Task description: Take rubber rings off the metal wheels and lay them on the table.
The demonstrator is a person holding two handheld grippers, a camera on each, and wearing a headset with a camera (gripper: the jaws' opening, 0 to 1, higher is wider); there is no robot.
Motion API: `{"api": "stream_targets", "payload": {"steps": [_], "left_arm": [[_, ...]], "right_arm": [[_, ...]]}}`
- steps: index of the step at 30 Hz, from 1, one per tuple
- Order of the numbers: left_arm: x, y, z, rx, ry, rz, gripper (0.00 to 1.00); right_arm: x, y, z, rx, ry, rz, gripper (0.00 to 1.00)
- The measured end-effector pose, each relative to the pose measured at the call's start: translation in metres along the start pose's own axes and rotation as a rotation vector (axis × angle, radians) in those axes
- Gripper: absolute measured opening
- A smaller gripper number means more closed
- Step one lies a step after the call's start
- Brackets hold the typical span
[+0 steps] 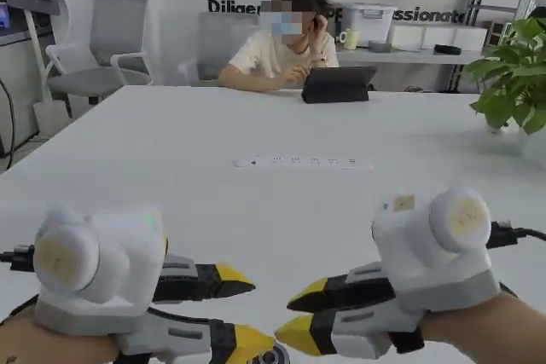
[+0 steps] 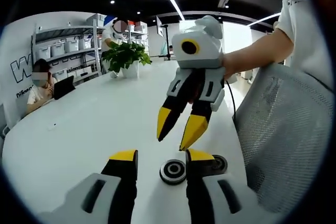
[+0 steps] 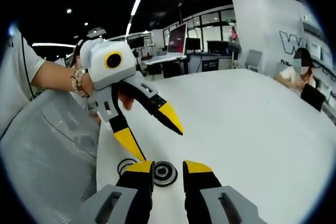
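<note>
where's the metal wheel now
The metal wheel lies on the white table, just beyond the fingers of the left gripper and below the tips of the right gripper; in the head view it sits at the bottom between both grippers.

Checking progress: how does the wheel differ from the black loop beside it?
The wheel has a metal hub inside its black ring; the black loop is thin, with white table showing through. The wheel sits between the right gripper's jaws; the loop is partly hidden behind one. Both lie flat on the table.
</note>
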State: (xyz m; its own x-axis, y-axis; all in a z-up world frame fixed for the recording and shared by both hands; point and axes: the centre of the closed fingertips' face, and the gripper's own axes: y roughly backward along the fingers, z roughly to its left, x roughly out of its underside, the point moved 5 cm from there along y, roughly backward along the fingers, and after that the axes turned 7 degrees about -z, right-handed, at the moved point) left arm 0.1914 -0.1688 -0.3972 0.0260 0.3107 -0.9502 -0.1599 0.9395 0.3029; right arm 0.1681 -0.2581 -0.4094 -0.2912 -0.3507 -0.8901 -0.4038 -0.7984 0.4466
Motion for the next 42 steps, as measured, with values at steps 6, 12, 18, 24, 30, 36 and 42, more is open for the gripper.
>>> {"api": "stream_targets", "payload": {"steps": [6, 12, 18, 24, 30, 36, 42], "left_arm": [[0.012, -0.004, -0.002, 0.006, 0.006, 0.034, 0.23], [0.02, -0.005, -0.005, 0.011, 0.02, 0.055, 0.2], [0.023, -0.01, -0.01, 0.025, 0.038, 0.067, 0.18], [0.03, -0.011, -0.013, 0.04, 0.04, 0.091, 0.15], [0.034, -0.012, -0.017, 0.054, 0.025, 0.107, 0.11], [0.034, -0.013, -0.016, 0.047, 0.036, 0.102, 0.09], [0.034, -0.014, -0.014, 0.04, 0.048, 0.097, 0.07]], "right_arm": [[0.008, -0.004, 0.001, -0.021, 0.003, 0.016, 0.2], [0.019, -0.006, 0.003, -0.031, -0.007, 0.045, 0.22], [0.03, -0.011, 0.003, -0.026, -0.001, 0.085, 0.24], [0.033, -0.014, 0.006, -0.027, -0.006, 0.096, 0.25], [0.031, -0.016, 0.006, -0.021, -0.002, 0.089, 0.25], [0.033, -0.018, 0.006, -0.017, 0.009, 0.094, 0.25], [0.032, -0.018, 0.007, -0.02, 0.012, 0.094, 0.25]]}}
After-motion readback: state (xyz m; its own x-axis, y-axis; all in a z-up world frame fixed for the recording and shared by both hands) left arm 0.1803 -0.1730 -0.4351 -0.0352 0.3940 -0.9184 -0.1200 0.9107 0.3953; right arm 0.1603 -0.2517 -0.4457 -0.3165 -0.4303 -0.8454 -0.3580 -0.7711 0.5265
